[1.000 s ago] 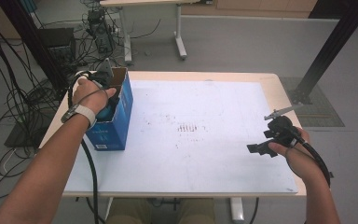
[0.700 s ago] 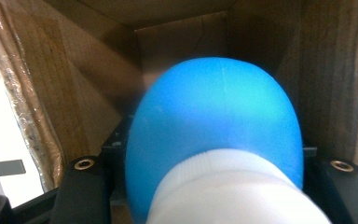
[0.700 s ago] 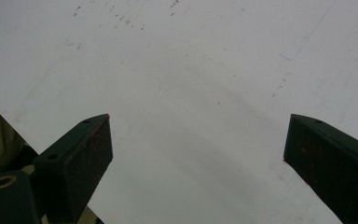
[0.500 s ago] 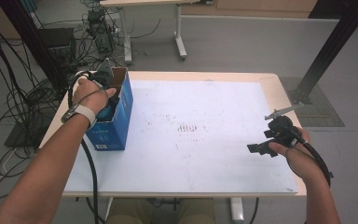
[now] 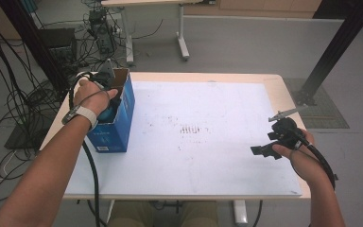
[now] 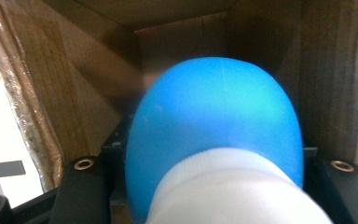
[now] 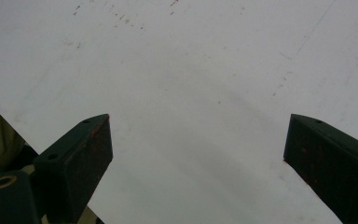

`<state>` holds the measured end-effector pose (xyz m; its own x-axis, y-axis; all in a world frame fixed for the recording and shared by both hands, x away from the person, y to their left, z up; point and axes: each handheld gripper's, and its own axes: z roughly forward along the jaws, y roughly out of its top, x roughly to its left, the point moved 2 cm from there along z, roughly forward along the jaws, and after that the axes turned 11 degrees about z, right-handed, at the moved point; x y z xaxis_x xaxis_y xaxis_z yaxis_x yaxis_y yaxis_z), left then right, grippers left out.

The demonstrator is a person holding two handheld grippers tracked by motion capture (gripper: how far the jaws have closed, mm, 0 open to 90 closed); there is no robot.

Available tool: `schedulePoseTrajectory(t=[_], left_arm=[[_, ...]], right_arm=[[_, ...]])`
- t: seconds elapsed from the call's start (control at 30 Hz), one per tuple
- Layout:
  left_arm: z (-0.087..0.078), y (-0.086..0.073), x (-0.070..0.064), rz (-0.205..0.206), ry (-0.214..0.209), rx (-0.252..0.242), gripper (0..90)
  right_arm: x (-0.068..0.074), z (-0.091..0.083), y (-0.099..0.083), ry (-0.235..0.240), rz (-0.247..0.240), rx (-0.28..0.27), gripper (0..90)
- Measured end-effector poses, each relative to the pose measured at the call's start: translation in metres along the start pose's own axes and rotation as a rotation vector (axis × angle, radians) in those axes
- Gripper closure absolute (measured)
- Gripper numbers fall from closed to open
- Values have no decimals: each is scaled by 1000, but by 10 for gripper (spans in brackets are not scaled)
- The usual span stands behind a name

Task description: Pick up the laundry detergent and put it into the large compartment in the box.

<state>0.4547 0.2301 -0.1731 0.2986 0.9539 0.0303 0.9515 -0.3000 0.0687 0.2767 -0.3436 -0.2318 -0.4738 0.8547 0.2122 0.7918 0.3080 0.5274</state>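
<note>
Blue and smooth, the round-bodied bottle (image 6: 214,135) looks light and slippery; my left tongs (image 5: 105,97) clamp it inside the cardboard box (image 5: 123,113), best gripped low beside its ribbed white cap (image 6: 228,191). My right tongs (image 5: 269,149) gape wide, empty, over the counter (image 5: 217,156).

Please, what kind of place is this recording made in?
Probably a lab or workshop: loose cables lie on the grey floor, a black frame post stands beside the white-topped table, and another bench stands behind.
</note>
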Motion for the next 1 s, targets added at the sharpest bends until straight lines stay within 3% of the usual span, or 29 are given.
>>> schedulePoseTrajectory(t=[0.53,0.77,1.0], left_arm=[[0,-2,5,-23,-4,-8,283],[-2,-1,3,-6,8,-4,280],[-7,-2,7,-2,-8,-13,280]], right_arm=[[0,2,1,3,-1,5,77],[0,2,-1,2,2,4,77],[0,1,-1,3,2,5,77]])
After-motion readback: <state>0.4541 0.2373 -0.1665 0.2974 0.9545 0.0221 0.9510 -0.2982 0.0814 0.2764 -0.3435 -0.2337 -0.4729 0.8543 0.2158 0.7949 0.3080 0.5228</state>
